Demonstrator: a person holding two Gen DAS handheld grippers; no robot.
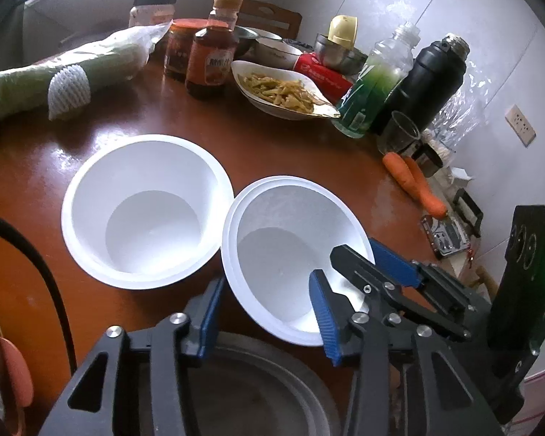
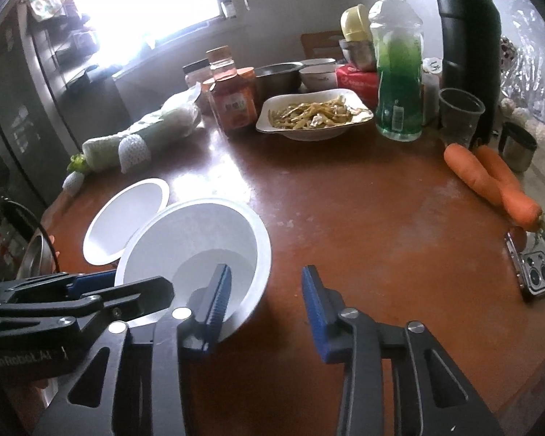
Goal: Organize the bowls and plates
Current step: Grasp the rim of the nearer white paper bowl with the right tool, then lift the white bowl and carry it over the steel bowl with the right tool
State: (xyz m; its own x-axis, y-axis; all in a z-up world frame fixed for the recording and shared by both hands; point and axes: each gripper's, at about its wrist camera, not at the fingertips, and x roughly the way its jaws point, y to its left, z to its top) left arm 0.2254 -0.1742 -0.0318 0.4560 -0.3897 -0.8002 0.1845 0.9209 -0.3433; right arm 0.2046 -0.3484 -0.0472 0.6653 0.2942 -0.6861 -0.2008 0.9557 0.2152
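In the lower middle of the left wrist view, the left gripper [image 1: 267, 279] stands with its jaws apart across the near wall of a white bowl [image 1: 283, 239]: one blue finger is inside the bowl, the other outside, and the pads do not press on it. This bowl shows a double rim, so it is perhaps two bowls nested, but I cannot tell for sure. A second white bowl [image 1: 145, 210] sits just beside it, on the left, on the brown table [image 1: 272, 152]. In the right wrist view, the right gripper [image 2: 266, 270] is also released, one finger inside the same bowl and the other well clear of its wall. Two carrots [image 1: 414, 181] lie at the right edge, and a dish of food [image 1: 276, 87] stands behind.
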